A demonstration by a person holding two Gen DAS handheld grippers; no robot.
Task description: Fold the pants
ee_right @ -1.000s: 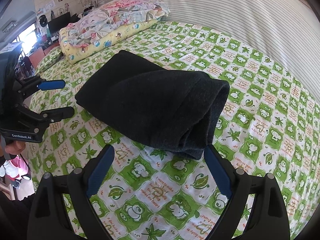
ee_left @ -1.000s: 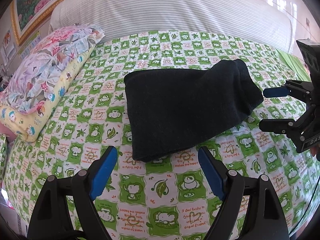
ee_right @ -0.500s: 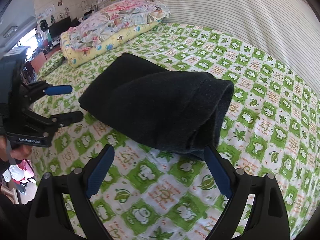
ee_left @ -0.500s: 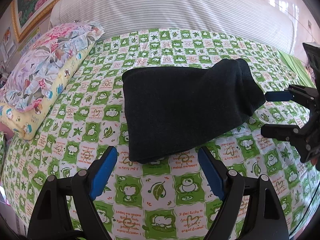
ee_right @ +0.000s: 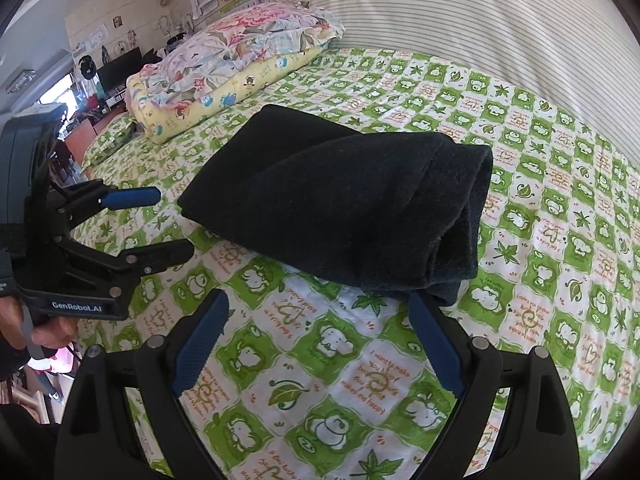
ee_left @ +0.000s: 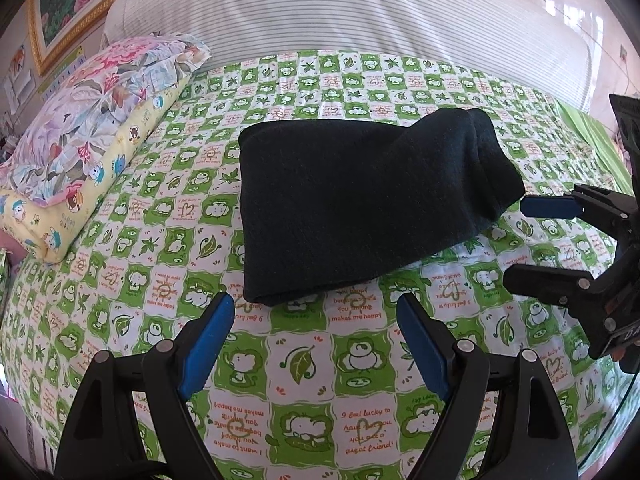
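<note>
With the dark pants (ee_left: pixel 360 208) already a thick folded bundle mid-bed, well clear of the pillow (ee_left: pixel 92 120), both the left tongs (ee_left: pixel 316 344) and the right tongs (ee_right: pixel 316 340) hang wide and empty near its front edge; any last tidy should probably press the bulging right end flat rather than pinch it

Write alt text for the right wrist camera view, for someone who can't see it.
Dark folded pants lie on a green and white checked bedsheet, just beyond the open right gripper, which holds nothing. The left gripper, also open, hovers at the left near the pants, and pillows sit behind.
</note>
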